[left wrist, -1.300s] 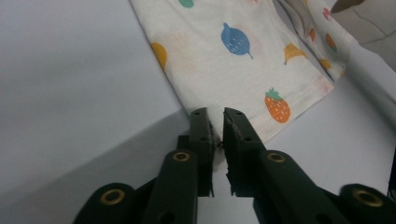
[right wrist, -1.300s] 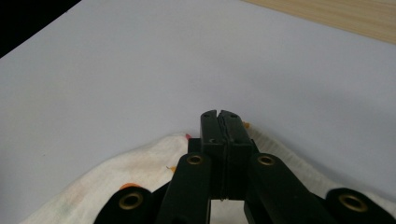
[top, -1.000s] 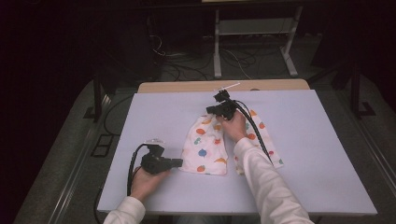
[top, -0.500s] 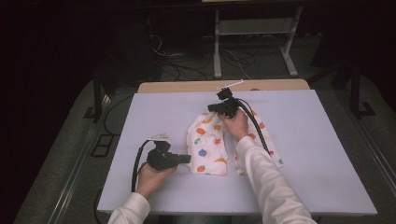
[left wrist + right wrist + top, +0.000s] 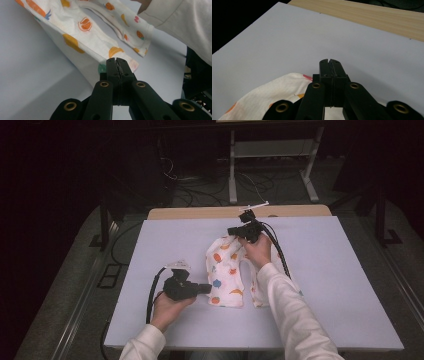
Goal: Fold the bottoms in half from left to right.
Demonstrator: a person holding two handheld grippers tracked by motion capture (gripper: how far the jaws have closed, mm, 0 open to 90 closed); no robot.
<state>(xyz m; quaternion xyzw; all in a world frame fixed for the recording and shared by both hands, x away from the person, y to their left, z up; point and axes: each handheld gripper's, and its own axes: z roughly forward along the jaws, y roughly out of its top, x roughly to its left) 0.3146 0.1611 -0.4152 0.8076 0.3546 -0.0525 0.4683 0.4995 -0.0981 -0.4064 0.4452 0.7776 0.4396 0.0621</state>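
A white cloth (image 5: 225,270) printed with orange and green fruit lies on the pale grey board (image 5: 165,245). It is folded lengthwise, with a second strip under the person's right sleeve (image 5: 290,310). My right gripper (image 5: 231,231) is at the cloth's far end, jaws together, and the cloth (image 5: 274,95) runs in under them and peaks up toward them. My left gripper (image 5: 207,287) lies low at the near left corner, jaws together. Its tips (image 5: 116,60) touch the cloth's corner (image 5: 82,37); I see no fabric between them.
A wooden table edge (image 5: 200,213) runs behind the board. Cables and a metal stand (image 5: 232,180) sit on the dark floor beyond. The board has bare room left of the cloth and on its right side (image 5: 350,270).
My left gripper has slid right until it meets the cloth's near corner. The cloth has drawn in narrower, and its far end has risen with my right gripper.
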